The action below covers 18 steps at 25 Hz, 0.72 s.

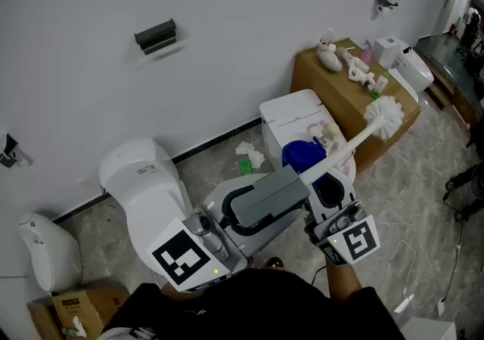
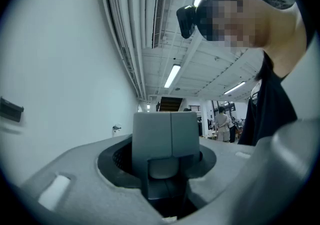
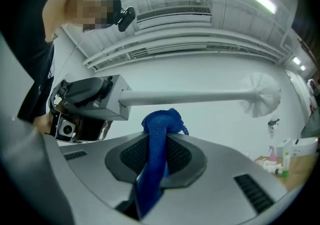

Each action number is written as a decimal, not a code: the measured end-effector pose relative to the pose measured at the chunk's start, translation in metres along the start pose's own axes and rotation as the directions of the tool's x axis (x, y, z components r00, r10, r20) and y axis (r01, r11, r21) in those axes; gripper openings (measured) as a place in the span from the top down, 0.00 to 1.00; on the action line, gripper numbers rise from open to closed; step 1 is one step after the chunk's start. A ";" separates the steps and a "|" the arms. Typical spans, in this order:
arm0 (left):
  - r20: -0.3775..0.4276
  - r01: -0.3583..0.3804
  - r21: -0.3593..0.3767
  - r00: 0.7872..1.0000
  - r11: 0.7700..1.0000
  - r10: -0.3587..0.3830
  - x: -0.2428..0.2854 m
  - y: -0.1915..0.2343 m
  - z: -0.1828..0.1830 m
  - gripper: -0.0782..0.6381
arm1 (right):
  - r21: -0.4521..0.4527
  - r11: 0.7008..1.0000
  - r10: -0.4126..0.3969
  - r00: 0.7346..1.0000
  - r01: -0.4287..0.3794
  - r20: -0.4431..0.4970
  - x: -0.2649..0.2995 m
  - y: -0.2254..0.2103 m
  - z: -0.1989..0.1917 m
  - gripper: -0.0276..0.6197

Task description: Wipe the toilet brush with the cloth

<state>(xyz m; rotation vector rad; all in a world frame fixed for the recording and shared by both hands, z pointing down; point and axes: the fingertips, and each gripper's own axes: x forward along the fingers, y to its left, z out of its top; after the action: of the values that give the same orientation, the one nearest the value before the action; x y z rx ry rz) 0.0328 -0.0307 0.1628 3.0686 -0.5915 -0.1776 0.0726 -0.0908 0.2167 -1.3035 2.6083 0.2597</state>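
Evidently light and stiff, the toilet brush point(image 1: 344, 148) is clamped at its handle end by the left gripper point(image 1: 299, 178) fingers; the right gripper point(image 3: 159, 141) fingers pinch the limp cloth point(image 3: 160, 119) beside its shaft.

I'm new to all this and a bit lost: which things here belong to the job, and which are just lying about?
Job: brush, held in the left hand-held gripper; blue cloth, held in the right hand-held gripper.
Lying about: toilet, white box, cardboard box, tissue on the floor.
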 end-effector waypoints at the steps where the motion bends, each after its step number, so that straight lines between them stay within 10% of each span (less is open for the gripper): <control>1: 0.000 0.004 -0.001 1.000 1.000 -0.004 0.001 -0.001 0.000 0.63 | -0.028 1.000 0.004 1.000 -0.003 0.007 0.002 0.004 0.003 0.85; 18: -0.024 0.036 -0.017 0.999 0.999 -0.037 0.004 -0.003 -0.003 0.63 | -0.111 0.992 0.055 0.998 -0.051 0.033 0.005 0.027 0.014 0.85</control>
<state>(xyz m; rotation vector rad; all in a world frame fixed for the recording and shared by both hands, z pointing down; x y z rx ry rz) 0.0380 -0.0293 0.1648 3.0625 -0.5306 -0.1446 0.0493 -0.0752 0.2034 -1.2517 2.6343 0.4381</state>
